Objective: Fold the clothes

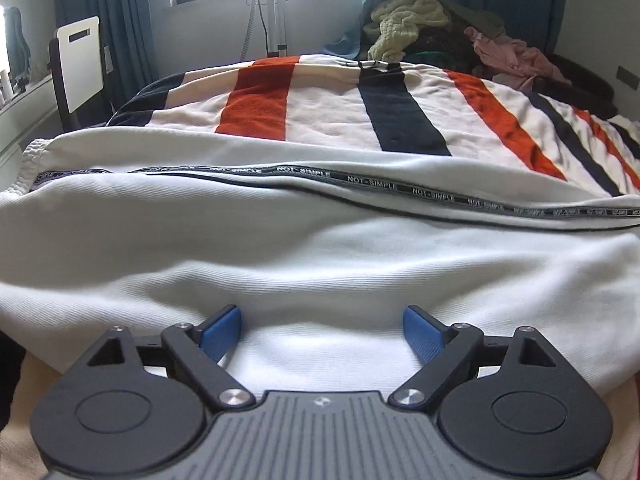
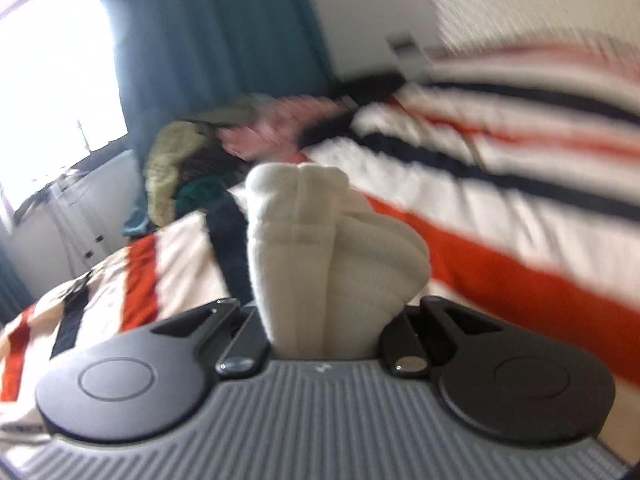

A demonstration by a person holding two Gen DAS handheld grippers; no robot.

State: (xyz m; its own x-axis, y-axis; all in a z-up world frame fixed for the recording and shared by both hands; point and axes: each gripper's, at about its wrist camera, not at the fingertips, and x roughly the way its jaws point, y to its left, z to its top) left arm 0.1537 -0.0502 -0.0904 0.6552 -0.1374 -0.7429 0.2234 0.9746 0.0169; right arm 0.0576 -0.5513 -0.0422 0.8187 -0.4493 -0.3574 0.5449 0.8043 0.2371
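Fingers first: blue-padded fingers point(image 1: 422, 338) of the left gripper point(image 1: 322, 334) spread wide, hovering over the white ribbed cotton garment with a black lettered tape point(image 1: 320, 248), nothing pinched between them. Right gripper point(image 2: 320, 320) clamped tight on a bunched white ribbed cuff or hem point(image 2: 316, 248), probably of the same garment, held up off the bed.

Progress-wise: barely started, honestly. Garment lying wide across the orange, navy and cream striped blanket point(image 1: 340, 100) on the bed, rumpled, no neat fold visible yet. Still waiting at the far end: heap of unfolded clothes, pale green knit on top point(image 1: 408, 20). Looks like mid-first-fold at best, plenty left.
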